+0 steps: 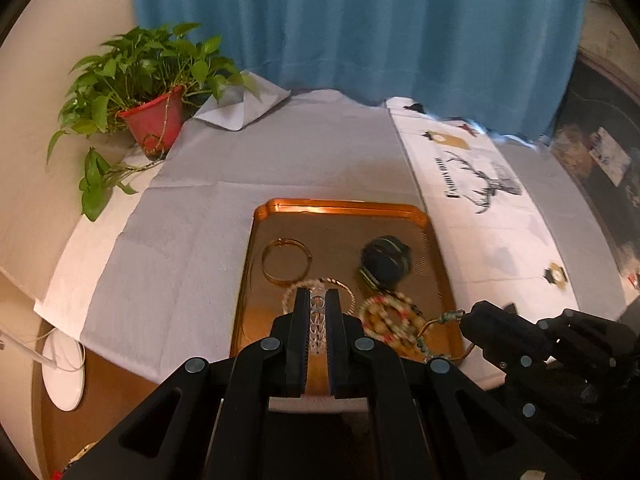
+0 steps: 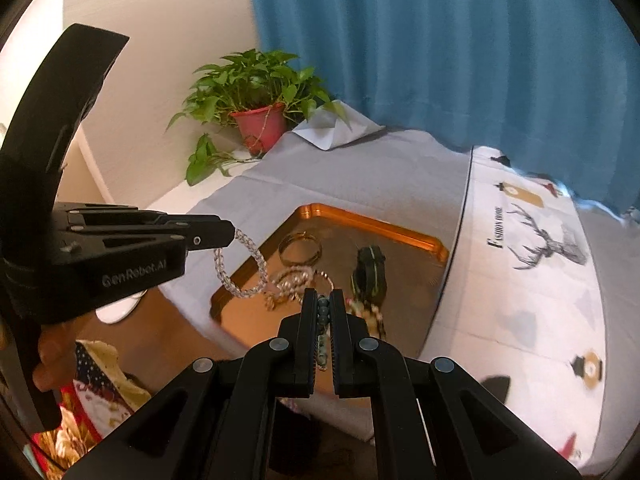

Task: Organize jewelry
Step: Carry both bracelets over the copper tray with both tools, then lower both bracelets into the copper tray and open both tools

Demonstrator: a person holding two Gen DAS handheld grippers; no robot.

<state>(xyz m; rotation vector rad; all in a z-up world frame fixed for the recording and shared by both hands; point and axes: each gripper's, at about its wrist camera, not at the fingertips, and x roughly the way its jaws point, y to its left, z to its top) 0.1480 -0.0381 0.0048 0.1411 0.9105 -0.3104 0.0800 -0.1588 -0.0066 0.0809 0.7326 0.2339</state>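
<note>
A copper tray (image 1: 340,205) (image 2: 384,224) on the grey cloth holds a gold bangle (image 1: 286,260) (image 2: 300,249), a dark beaded bracelet (image 1: 385,263) (image 2: 370,270), a pale bead bracelet (image 1: 288,296) and a multicoloured bead bracelet (image 1: 390,322). My left gripper (image 1: 318,300) (image 2: 232,234) is shut on a clear crystal bracelet (image 1: 318,320) (image 2: 242,266), which hangs above the tray's near edge. My right gripper (image 2: 323,300) (image 1: 464,318) is shut on a grey-green bead bracelet (image 2: 323,312) (image 1: 436,334) above the tray's near right corner.
A potted plant in a red pot (image 1: 154,122) (image 2: 262,120) stands at the back left. A white printed cloth with a deer (image 1: 484,188) (image 2: 540,248) lies right of the tray. A blue curtain (image 1: 360,28) hangs behind. A white disc (image 1: 64,372) lies at lower left.
</note>
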